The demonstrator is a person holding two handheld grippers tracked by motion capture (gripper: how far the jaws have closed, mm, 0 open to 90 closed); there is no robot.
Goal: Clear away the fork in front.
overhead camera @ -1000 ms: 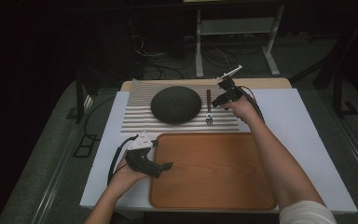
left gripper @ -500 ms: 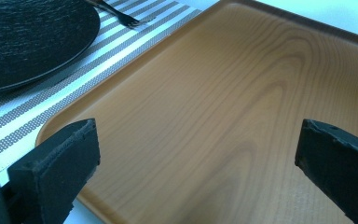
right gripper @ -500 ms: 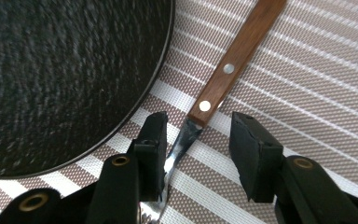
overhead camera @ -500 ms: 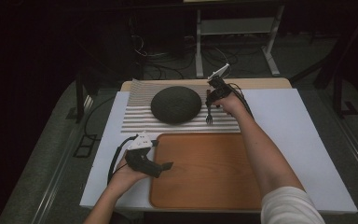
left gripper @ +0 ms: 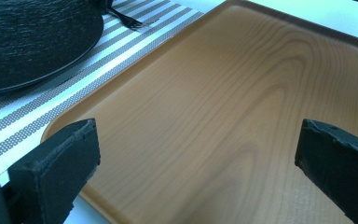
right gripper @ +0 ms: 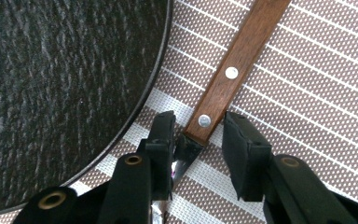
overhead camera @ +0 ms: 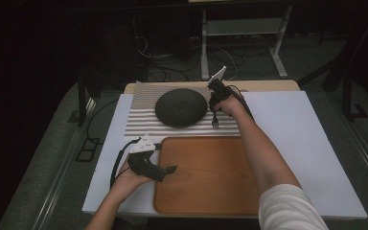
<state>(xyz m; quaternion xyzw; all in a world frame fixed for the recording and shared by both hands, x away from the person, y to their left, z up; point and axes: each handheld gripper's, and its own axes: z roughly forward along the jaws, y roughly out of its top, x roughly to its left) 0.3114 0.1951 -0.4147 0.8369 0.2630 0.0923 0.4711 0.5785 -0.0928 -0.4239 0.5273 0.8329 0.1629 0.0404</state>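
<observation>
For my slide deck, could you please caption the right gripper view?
Right gripper with open fingers straddling the wooden fork handle beside the dark plate on the striped placemat.

Smooth wood-grain tray (left gripper: pixel 242 107); woven striped mat (right gripper: pixel 317 74) at upper right; matt, rough-textured dark plate (right gripper: pixel 60 93); fork (right gripper: pixel 235 70) with riveted wooden handle and metal neck

I am looking at my two black grippers, the left gripper (overhead camera: pixel 149 166) trailing a looping black cable (overhead camera: pixel 116 163) and topped by a pale three-cornered plate, the right gripper (overhead camera: pixel 215 93) showing brass-coloured rivets, while a white sleeve (overhead camera: pixel 287 208) is covering my right upper arm.
</observation>
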